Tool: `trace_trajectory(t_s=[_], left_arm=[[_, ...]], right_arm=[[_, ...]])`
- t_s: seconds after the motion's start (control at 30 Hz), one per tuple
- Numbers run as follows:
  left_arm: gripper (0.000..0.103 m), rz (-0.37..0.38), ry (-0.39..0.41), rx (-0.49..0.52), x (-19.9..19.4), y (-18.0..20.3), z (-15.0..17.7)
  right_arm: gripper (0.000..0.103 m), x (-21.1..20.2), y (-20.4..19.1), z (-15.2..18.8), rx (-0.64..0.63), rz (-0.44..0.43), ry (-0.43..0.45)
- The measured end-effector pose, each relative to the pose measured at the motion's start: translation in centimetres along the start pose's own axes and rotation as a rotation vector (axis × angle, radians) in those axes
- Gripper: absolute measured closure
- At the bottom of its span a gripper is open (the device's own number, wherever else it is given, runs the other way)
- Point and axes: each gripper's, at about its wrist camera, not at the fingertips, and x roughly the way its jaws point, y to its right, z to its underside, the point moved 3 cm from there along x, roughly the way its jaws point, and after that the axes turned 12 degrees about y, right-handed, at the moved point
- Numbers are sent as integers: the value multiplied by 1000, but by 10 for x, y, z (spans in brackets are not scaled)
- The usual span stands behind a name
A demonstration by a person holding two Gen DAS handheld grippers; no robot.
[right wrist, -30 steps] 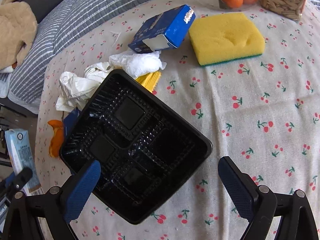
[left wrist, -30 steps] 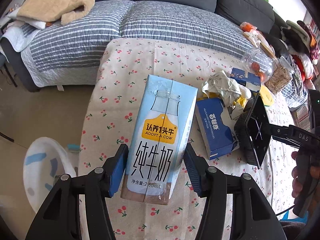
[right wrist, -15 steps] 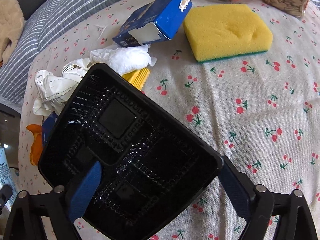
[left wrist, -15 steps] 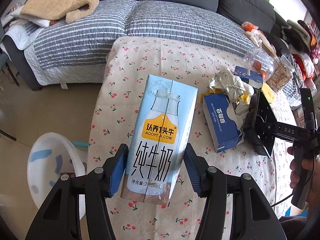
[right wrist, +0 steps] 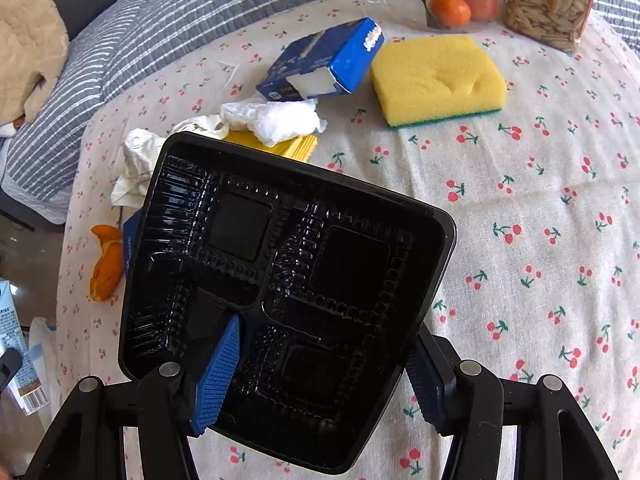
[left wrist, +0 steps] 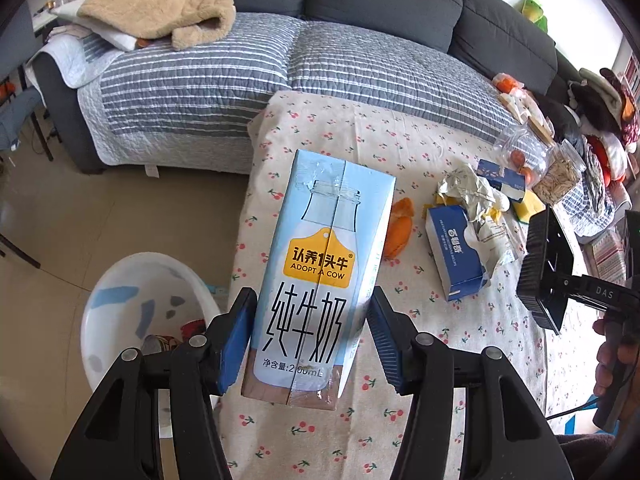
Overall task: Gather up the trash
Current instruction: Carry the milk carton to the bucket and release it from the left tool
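Note:
A light blue milk carton (left wrist: 324,264) is upright between the blue pads of my left gripper (left wrist: 310,320), which is shut on its lower half, above the table's left edge. A black compartment tray (right wrist: 280,240) fills the right wrist view, tilted up off the cherry-print tablecloth (right wrist: 540,200). My right gripper (right wrist: 324,344) has its jaws closing on the tray: one pad presses inside it, the other sits behind its right rim. From the left wrist view the tray (left wrist: 546,256) hangs on edge at the far right.
A white bin (left wrist: 104,292) stands on the floor left of the table. An orange peel (left wrist: 400,228), a blue box (left wrist: 452,252), crumpled paper (right wrist: 276,118), another blue box (right wrist: 324,64), a yellow sponge (right wrist: 436,80) and a seed jar (right wrist: 552,0) lie on the cloth. A sofa (left wrist: 280,64) is behind.
My right jaws have come in from wide open onto the tray, which has tipped up. My left gripper has carried the carton leftward, bringing the bin further into view.

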Motion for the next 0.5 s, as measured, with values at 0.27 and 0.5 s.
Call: trace_trajectory(t_s=[0.27,0.5], left_arm=[[44,-118,6,-50,-13,-75,16],[44,-179,-35,-122,-9,-129,39]], right_arm=[[37,-18,-36,22,-87,-46,2],[37,-18,-67,38,-155,-76,-8]])
